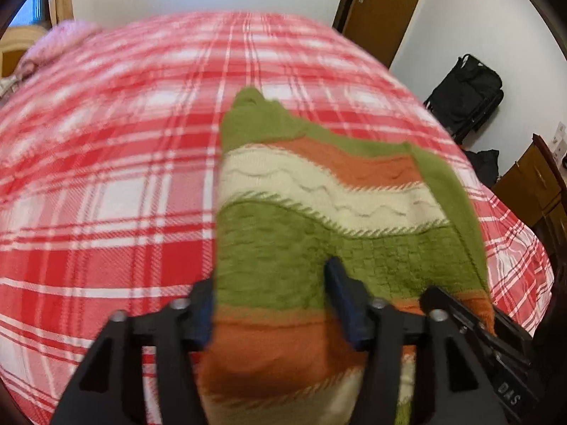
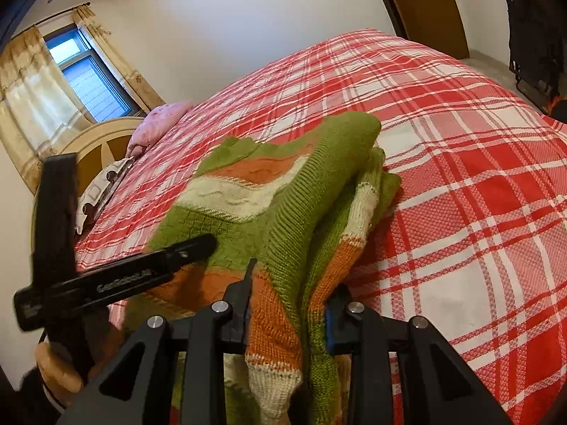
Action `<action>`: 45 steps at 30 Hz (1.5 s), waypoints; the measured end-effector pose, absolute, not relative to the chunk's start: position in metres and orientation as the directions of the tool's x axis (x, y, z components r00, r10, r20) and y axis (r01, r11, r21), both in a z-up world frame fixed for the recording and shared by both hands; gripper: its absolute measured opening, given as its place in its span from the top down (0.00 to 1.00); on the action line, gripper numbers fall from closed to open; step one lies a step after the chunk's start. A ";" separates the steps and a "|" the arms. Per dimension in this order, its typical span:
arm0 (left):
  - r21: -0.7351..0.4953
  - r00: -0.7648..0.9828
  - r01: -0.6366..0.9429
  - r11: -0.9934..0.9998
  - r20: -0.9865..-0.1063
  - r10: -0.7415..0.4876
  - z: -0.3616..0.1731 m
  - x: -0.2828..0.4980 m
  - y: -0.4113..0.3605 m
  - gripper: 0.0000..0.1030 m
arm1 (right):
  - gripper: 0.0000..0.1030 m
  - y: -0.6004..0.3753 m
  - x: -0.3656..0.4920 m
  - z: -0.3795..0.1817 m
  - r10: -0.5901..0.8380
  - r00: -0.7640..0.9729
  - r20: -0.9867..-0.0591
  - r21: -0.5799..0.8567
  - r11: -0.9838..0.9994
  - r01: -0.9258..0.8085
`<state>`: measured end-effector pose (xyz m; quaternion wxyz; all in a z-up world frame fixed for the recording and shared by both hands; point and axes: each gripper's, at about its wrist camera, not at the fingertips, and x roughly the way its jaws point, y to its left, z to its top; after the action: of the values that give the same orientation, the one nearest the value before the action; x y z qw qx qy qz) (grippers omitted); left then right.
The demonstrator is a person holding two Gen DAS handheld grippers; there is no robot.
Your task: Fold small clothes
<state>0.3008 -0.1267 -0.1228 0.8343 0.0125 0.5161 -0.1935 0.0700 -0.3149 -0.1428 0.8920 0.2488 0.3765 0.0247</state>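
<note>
A home bedroom is shown: a bed (image 2: 460,141) covered in red plaid, a pink pillow (image 2: 159,124), a curtained window (image 2: 88,78), a wooden door (image 1: 382,7).

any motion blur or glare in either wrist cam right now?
Left wrist: clear motion blur, the sweater and bedspread are smeared; no glare. Right wrist: mostly sharp, knit and plaid weave readable, the window bright but not blown out. Both: strong fisheye bending and dark corners.

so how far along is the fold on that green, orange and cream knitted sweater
Done: a green sleeve already lies across the striped knitted sweater on the red plaid bedspread. In hand: the left gripper and right gripper each clamp its near hem. Left: carrying the hem over to the collar.
</note>
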 end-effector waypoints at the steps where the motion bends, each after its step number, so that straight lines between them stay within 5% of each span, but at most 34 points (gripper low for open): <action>1: -0.199 0.383 0.323 0.925 -0.867 -0.320 -0.126 0.304 -0.126 0.34 | 0.70 -0.316 0.071 -0.144 0.231 0.714 -0.661 0.464 0.874 0.146; 5: -0.242 0.374 0.312 0.919 -0.858 -0.353 -0.129 0.308 -0.127 0.36 | 0.64 -0.322 0.071 -0.149 0.247 0.710 -0.660 0.491 0.857 0.158; 10: -0.215 0.429 0.357 0.909 -0.827 -0.364 -0.125 0.296 -0.129 0.54 | 0.55 -0.335 0.073 -0.153 0.279 0.703 -0.654 0.543 0.820 0.181; 15: -0.214 0.437 0.346 0.914 -0.825 -0.359 -0.125 0.298 -0.128 0.54 | 0.47 -0.338 0.085 -0.161 0.280 0.692 -0.665 0.562 0.798 0.218; 17: -0.203 0.445 0.345 0.916 -0.824 -0.350 -0.124 0.295 -0.128 0.55 | 0.49 -0.332 0.086 -0.164 0.258 0.695 -0.671 0.546 0.807 0.227; 19: -0.171 0.467 0.358 0.918 -0.818 -0.335 -0.120 0.290 -0.131 0.61 | 0.64 -0.319 0.083 -0.155 0.216 0.707 -0.674 0.490 0.846 0.208; 22: -0.122 0.500 0.372 0.920 -0.809 -0.309 -0.112 0.282 -0.135 0.65 | 0.68 -0.300 0.079 -0.141 0.137 0.711 -0.690 0.373 0.909 0.186; 45: -0.098 0.469 0.546 0.832 -0.788 -0.400 -0.080 0.224 -0.191 0.67 | 0.69 -0.333 -0.019 -0.097 0.015 0.778 -0.628 0.360 0.892 0.273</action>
<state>0.2236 -0.1908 -0.0800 0.8528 0.0840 0.4345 -0.2773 -0.0187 -0.3334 -0.0975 0.9166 0.2213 0.3254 -0.0706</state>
